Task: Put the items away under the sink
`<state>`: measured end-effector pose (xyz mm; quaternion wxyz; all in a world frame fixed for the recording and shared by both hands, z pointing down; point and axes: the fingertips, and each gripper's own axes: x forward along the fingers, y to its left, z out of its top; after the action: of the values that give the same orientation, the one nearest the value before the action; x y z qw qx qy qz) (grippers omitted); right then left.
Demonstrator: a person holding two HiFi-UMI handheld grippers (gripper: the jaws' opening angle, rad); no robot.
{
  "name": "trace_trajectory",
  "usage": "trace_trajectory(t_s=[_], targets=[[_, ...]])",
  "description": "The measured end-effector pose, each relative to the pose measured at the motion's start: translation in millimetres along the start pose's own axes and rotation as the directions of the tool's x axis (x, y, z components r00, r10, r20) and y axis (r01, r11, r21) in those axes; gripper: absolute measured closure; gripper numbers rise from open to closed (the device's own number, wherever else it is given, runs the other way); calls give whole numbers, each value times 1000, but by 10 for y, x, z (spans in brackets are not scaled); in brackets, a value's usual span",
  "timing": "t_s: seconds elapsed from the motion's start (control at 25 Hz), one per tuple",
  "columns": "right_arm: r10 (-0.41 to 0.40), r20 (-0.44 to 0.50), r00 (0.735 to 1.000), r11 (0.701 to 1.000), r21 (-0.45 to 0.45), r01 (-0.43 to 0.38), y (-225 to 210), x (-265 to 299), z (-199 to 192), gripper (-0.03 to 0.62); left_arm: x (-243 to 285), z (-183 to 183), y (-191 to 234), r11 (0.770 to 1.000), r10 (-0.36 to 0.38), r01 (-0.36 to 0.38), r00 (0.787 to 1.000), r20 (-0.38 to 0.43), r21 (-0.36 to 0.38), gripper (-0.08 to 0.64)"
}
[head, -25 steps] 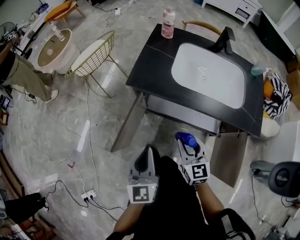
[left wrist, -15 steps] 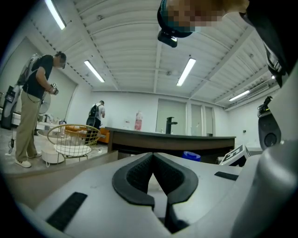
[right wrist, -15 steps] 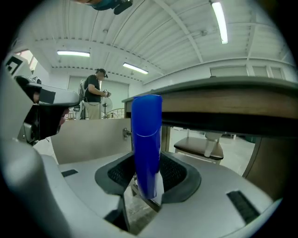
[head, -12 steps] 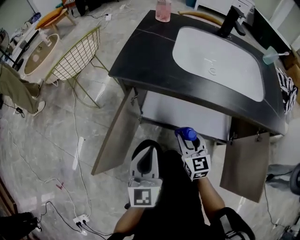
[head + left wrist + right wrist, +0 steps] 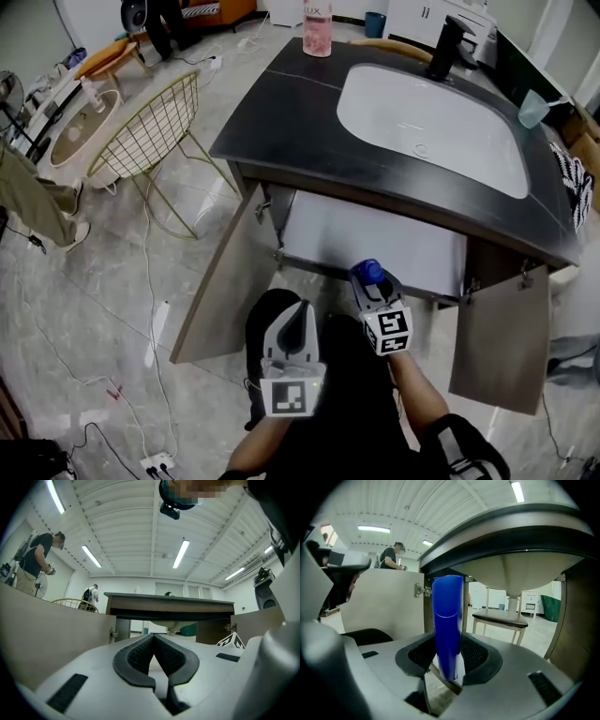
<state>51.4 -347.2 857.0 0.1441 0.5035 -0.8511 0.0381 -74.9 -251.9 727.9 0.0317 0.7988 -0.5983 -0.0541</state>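
Blue bottle (image 5: 448,625) stands upright, gripped between the fingers of the right gripper (image 5: 371,284), just in front of the open cabinet (image 5: 375,248) under the sink (image 5: 427,112). The left gripper (image 5: 292,328) hangs beside it, its fingers closed on nothing.

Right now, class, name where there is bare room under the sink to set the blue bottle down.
Bare: the pale cabinet floor between the left door and right door, both open, under the basin. Tighter mid-opening, where the drain stem hangs. The right gripper holds the blue bottle.
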Motion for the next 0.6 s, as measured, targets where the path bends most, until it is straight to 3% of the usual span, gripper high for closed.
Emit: trace_trajectory(t_s=[0.6], targets=[[-58, -43, 997, 998, 0, 58, -302, 721, -649, 437, 210, -164, 105, 1000, -19, 19, 999, -33, -5, 545]])
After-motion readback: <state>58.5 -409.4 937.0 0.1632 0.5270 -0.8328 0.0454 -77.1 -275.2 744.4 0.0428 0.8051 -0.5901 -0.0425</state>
